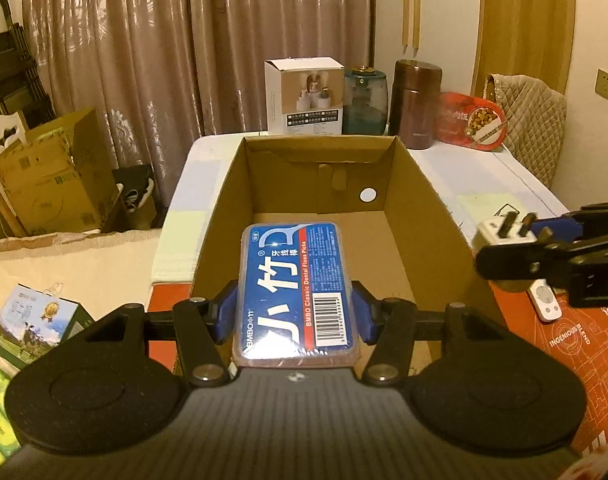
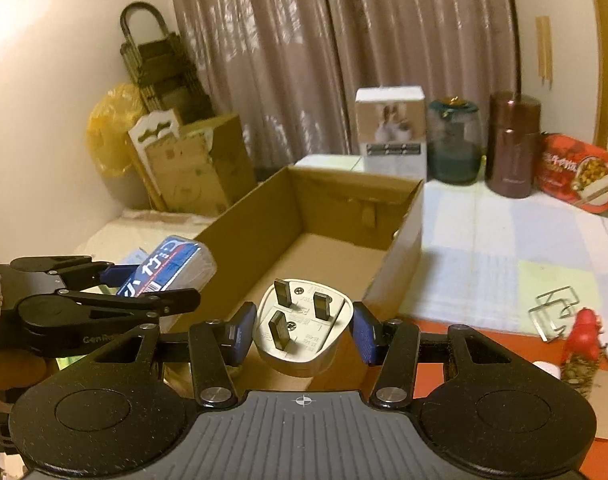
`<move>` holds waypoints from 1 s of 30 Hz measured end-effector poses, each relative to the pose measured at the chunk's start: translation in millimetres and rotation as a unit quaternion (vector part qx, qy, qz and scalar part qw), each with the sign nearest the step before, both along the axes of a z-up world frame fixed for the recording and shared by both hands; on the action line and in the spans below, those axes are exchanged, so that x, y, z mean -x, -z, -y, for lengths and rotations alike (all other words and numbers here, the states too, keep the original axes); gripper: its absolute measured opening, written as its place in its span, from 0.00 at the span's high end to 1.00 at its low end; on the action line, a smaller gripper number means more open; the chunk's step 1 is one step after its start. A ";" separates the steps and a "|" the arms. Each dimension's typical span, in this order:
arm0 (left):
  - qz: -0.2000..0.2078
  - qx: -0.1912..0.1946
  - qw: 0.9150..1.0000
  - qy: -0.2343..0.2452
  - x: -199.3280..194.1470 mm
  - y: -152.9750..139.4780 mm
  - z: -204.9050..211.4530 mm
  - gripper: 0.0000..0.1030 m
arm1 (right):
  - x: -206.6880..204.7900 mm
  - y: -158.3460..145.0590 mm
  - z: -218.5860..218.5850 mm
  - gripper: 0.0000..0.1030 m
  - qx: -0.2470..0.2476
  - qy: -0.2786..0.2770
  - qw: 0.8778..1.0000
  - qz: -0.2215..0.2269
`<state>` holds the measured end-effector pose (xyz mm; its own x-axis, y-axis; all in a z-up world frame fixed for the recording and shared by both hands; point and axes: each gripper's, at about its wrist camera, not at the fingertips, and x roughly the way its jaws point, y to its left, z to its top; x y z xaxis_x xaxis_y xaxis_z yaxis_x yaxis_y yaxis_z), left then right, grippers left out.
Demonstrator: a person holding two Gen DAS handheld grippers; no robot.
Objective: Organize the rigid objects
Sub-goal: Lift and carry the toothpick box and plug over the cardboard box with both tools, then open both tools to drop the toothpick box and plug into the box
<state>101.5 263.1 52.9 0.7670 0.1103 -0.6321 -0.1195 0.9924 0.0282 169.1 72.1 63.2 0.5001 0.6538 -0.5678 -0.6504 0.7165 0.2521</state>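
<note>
— While both tools hang over it, what is biggest?

— An open cardboard box [image 1: 408, 216], plain brown, matte, straight-walled, on a pale quilted tabletop [image 2: 504, 240].

— And the left gripper [image 1: 296, 316]?

— Its blue pads pinch a glossy, round-cornered rectangular floss pick pack [image 1: 296, 288] above the box's near end.

— The right gripper [image 2: 302, 334]?

— It clamps a smooth white plug adapter [image 2: 300, 328], three flat metal prongs upward, over the box's near edge.

A glossy blue plastic dental-floss case [image 1: 296, 292] reflects the lamp light above a matt brown corrugated cardboard box [image 1: 416, 216]. The smooth white plastic plug adapter [image 2: 304, 328] carries dull metal prongs. Behind, a brown metallic flask [image 1: 416, 104] gleams beside shiny patterned cloth curtains [image 1: 144, 60].
</note>
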 end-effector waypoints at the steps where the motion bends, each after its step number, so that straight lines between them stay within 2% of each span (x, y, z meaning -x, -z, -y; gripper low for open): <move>1: 0.000 0.002 1.000 0.002 -0.4 2.0 0.8 0.49 | -1.1 2.4 -2.6 0.54 0.003 0.000 1.000 -0.001; 12: -0.001 0.021 0.999 0.028 -12.8 15.4 -5.1 0.48 | -6.1 12.4 -13.0 0.54 0.016 0.011 1.000 -0.011; 21: 0.011 0.019 1.000 0.003 -5.4 10.3 -13.1 0.48 | -5.5 15.5 -12.0 0.54 0.006 0.008 1.000 -0.016; 30: 0.022 0.020 1.000 -0.001 2.0 5.0 -12.3 0.49 | -4.7 17.8 -13.6 0.54 0.008 0.009 1.000 -0.017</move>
<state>99.5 275.4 47.8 0.7937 0.0872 -0.6020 -0.1225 0.9923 -0.0178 173.8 85.7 45.4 0.4926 0.6354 -0.5946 -0.6281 0.7326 0.2624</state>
